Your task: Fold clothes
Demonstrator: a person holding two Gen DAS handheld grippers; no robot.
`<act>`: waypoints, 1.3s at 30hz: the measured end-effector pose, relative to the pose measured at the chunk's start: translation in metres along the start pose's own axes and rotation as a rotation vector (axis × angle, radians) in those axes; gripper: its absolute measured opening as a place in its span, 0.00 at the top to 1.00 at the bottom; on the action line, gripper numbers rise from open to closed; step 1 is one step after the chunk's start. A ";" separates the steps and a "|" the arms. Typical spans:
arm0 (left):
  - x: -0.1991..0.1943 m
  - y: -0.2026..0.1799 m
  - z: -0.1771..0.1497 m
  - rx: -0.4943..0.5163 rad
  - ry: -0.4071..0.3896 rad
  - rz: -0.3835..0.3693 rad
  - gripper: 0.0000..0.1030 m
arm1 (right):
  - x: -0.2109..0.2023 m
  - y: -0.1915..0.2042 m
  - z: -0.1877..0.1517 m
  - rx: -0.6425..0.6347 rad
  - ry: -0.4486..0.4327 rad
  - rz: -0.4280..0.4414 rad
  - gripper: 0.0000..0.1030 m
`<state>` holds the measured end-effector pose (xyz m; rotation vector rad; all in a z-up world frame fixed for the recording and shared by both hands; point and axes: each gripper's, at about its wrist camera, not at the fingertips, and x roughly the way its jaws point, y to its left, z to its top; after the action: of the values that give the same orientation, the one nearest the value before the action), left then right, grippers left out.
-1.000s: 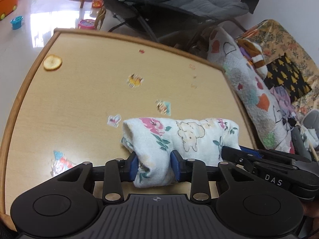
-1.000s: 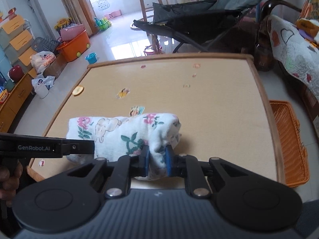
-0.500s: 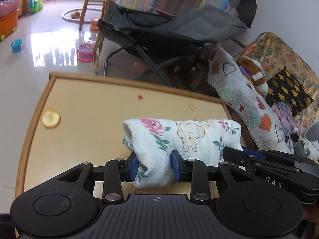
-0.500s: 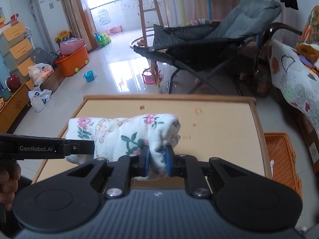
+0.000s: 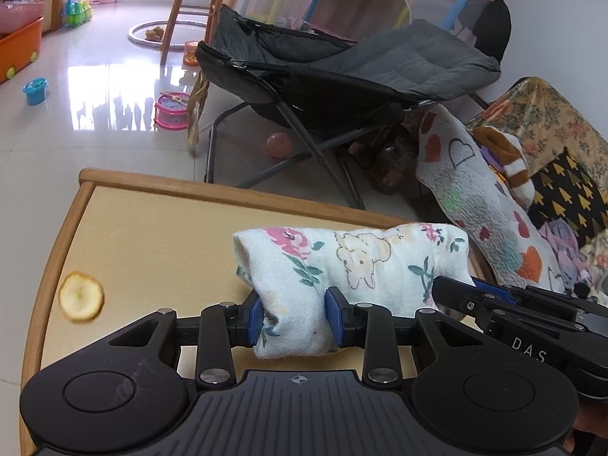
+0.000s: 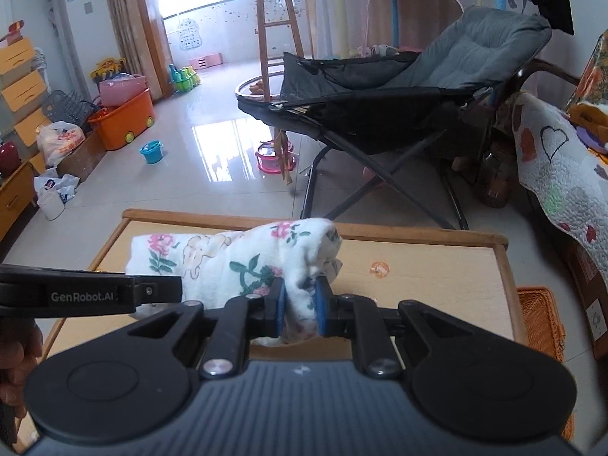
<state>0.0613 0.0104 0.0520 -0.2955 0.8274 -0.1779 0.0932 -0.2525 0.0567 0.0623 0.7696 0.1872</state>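
Note:
A folded white cloth with pink flowers and a bear print hangs between my two grippers above the wooden table. My left gripper is shut on its left end. My right gripper is shut on its right end, and the cloth shows across the right wrist view. The right gripper's body enters the left wrist view at the lower right; the left gripper's body crosses the right wrist view at the left.
The table has a raised wooden rim and stickers. Beyond its far edge stands a grey folding lounge chair. A quilt-covered sofa lies to the right. An orange wicker basket sits on the floor at the right.
Both grippers have lifted the cloth and tilted up, moving toward the table's far edge. The room beyond now fills more of both views. Both grips are unchanged.

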 end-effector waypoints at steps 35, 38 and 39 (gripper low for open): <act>0.040 0.019 0.017 0.045 -0.148 0.070 0.42 | 0.022 -0.042 -0.018 0.150 -0.168 0.007 0.60; 0.026 0.015 0.014 0.039 -0.177 0.102 0.42 | 0.012 -0.043 -0.017 0.151 -0.194 -0.025 0.58; 0.021 0.013 0.011 0.043 -0.183 0.115 0.41 | 0.008 -0.044 -0.018 0.148 -0.197 -0.038 0.55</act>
<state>0.0836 0.0192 0.0402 -0.2198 0.6560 -0.0595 0.0927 -0.2939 0.0333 0.2034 0.5862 0.0856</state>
